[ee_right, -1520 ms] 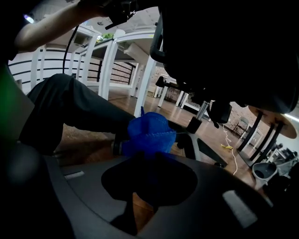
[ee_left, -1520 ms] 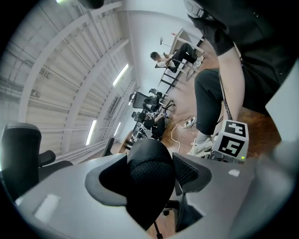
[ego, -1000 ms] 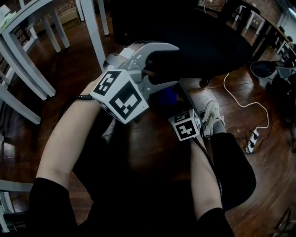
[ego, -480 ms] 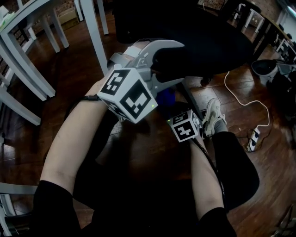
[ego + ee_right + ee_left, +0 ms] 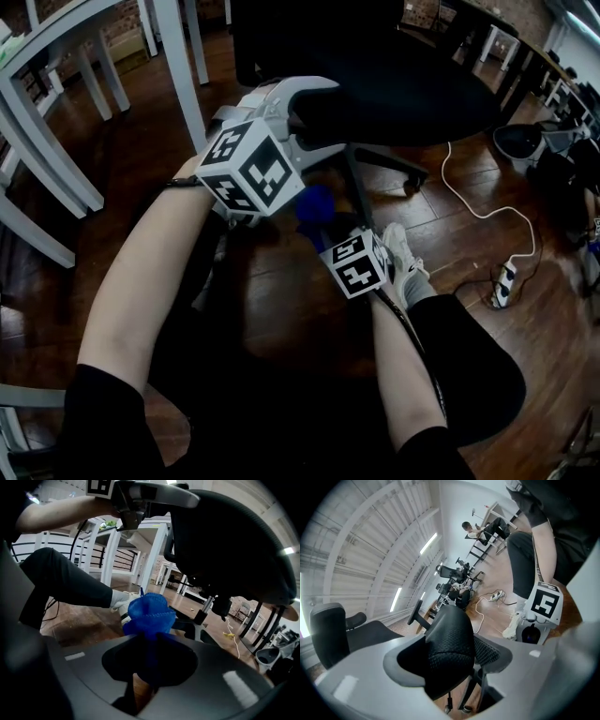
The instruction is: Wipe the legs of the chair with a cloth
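Both grippers sit further left in the head view than a second ago, and more of the blue cloth shows beyond the right one.

Floor (image 5: 281,291): dark wood boards across the whole scene.

Chair (image 5: 412,84): black office chair with a mesh seat that fills the upper middle of the head view. Beneath it one chair leg (image 5: 380,161) runs out to a caster (image 5: 410,185) on the floor.

White tables (image 5: 178,66): their legs stand at the upper left, well apart from the chair.

Left gripper (image 5: 323,117): raised at the near edge of the seat, pointing about level. Its jaws stand wide and are clamped on that edge, one above and one below, and the left gripper view shows the black mesh filling the gap between them. Its marker cube (image 5: 248,169) faces the head camera.

Right gripper (image 5: 150,648): lower, under the seat, angled down. Its jaws are closed on the cloth (image 5: 151,613), which bulges from the tips as a bunched blue wad. The wad lies just beside the chair's central column and base. Contact with a leg cannot be confirmed in any view.

White shoe (image 5: 403,258): on the floor just right of the right gripper's cube (image 5: 354,265).

Power strip (image 5: 506,278): on the floor at right, with a white cable (image 5: 478,202) that leads away from it.
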`<state>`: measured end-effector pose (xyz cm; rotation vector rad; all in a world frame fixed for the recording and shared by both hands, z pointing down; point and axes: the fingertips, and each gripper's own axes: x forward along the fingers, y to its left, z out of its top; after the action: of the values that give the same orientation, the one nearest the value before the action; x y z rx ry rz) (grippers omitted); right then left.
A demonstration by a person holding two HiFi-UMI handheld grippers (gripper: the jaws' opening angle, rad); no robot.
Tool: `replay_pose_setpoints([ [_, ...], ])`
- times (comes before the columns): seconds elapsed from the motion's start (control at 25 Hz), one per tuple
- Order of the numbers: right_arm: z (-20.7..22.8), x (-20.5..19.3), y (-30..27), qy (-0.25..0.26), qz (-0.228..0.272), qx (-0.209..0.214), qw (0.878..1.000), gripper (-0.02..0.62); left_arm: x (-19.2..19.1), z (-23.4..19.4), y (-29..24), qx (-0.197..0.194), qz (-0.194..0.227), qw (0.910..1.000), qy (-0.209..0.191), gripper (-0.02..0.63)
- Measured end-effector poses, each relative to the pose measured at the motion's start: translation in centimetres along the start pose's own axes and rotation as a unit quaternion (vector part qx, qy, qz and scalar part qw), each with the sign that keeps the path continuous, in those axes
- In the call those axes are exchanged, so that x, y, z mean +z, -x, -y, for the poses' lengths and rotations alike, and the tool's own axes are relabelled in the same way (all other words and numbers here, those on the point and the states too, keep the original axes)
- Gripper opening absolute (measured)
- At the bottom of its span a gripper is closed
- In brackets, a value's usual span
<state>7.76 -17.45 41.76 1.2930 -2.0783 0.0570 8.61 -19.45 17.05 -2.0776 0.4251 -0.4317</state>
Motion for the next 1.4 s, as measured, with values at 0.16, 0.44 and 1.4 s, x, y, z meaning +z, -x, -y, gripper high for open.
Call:
replay_pose_setpoints([
  [0.16, -0.7, -1.3, -0.4, -0.009, -0.013, 0.005, 1.000, 0.086, -1.9, -1.2, 0.4, 0.026, -0.026, 0.9993, 0.011, 0.313],
  [0.44, -1.0, -2.4, -1.5, -0.023, -0.028, 0.014, 0.999, 0.086, -2.2, -1.7, 1.4, 0.104, -0.025, 0.9942, 0.010, 0.321],
  [1.4, -0.7, 0.1, 0.4, -0.033, 0.024, 0.032, 0.999, 0.086, -1.2, -1.2, 0.7, 0.110, -0.050, 0.9921, 0.032, 0.318],
])
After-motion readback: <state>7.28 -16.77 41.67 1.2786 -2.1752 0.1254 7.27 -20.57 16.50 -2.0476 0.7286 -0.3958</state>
